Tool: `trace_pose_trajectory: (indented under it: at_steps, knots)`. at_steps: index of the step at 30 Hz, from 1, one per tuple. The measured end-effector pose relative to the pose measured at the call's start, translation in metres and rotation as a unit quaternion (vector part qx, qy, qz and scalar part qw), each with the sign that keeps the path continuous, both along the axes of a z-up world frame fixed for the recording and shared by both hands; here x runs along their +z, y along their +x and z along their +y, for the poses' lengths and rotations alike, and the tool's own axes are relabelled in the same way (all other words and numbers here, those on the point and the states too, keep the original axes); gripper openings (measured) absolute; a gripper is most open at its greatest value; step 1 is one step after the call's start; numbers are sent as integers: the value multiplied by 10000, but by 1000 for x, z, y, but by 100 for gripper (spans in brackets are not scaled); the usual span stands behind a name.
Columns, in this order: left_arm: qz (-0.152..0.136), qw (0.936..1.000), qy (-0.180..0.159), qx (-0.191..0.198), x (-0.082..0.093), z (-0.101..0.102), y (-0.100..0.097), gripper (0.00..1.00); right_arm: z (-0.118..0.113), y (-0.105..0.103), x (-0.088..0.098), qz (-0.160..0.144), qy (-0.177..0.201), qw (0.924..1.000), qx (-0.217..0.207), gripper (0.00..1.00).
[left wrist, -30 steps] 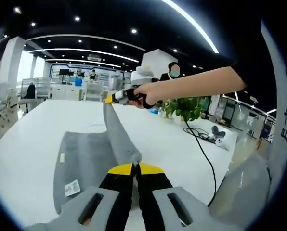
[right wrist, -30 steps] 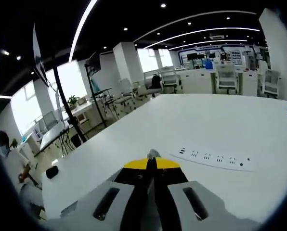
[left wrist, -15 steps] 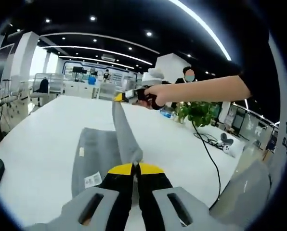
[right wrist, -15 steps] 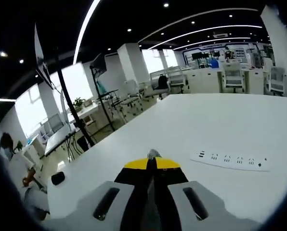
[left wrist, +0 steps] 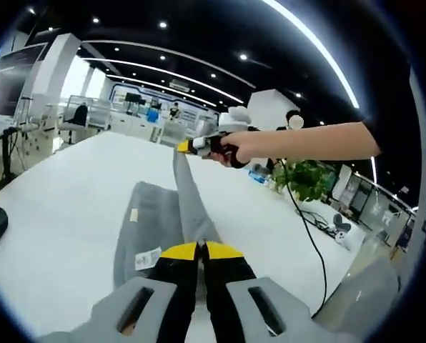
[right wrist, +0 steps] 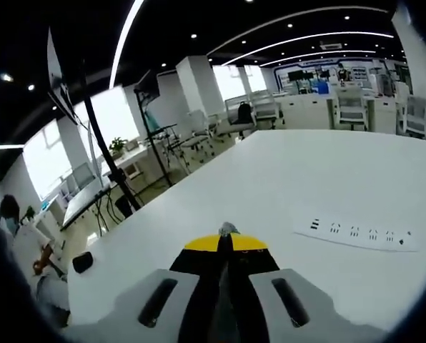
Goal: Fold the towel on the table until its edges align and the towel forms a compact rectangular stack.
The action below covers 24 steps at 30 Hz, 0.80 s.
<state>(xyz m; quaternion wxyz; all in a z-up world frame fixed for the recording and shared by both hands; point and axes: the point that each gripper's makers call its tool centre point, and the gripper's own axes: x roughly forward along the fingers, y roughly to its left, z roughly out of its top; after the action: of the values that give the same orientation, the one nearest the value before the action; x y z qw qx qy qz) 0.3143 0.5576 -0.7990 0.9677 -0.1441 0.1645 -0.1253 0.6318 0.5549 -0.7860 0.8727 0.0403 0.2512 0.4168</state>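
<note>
nearest, left gripper (left wrist: pixel 201 247) pinching one end of the raised edge of the grey towel (left wrist: pixel 150 227); farther off, right gripper (left wrist: pixel 186 146), pressed shut on the other end, with a grey scrap at its tips in its own view. best to keep that edge taut and level, carry both corners across together, lay them on the far edge. towel half lifted, the rest flat on the white table (left wrist: pixel 63 186), white labels showing, ridge running between both grippers. beyond, power strip (right wrist: pixel 356 234).
</note>
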Motion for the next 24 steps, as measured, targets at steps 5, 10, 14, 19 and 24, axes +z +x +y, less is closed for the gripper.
trace_pose_trajectory:
  at_steps: [5, 10, 14, 19, 24]
  knots:
    - [81, 9997, -97, 200, -8, 12, -3, 2, 14, -1, -5, 18, -15, 10000, 82, 1]
    - [308, 9978, -383, 437, -26, 19, -4, 2, 27, -1, -18, 119, -4, 9998, 135, 1]
    - [401, 9955, -505, 698, -35, 29, -6, 2, 32, -4, -35, 242, -51, 9996, 108, 1]
    - [611, 9851, -1057, 1213, -60, 44, -8, 2, 43, -3, -54, 479, 54, 9988, 10, 1]
    - [679, 9774, -1258, 1556, -75, 56, -9, 2, 50, -3, -66, 574, 58, 9983, -40, 1]
